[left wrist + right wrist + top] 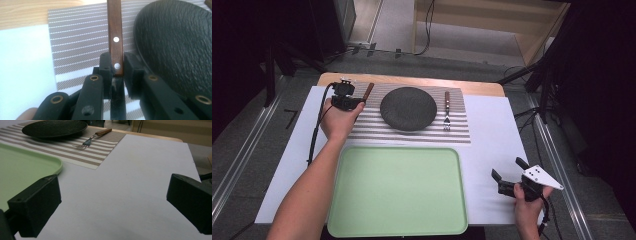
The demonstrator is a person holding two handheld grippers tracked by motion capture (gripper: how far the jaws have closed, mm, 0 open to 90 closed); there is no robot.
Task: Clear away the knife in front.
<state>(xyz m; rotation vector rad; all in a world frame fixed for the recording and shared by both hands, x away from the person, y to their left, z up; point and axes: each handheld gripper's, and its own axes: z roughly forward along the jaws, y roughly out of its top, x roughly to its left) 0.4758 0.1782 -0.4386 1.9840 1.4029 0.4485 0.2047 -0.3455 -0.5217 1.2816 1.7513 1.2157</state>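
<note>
Your left tool [117, 71] is gripping the wooden knife handle [115, 37], which is running near-to-far just left of the black plate [407, 108], while your right tool [511, 176] is idling with jaws apart.

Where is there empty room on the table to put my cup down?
The green tray is bare. So is the white sheet between the tray, the striped mat and the right gripper. It is crowded on the mat: the dark plate, fork, and the left gripper at a wooden handle.

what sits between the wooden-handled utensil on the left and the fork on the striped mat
The round dark textured plate lies between the wooden-handled utensil and the wooden-handled fork, in the high view.
</note>
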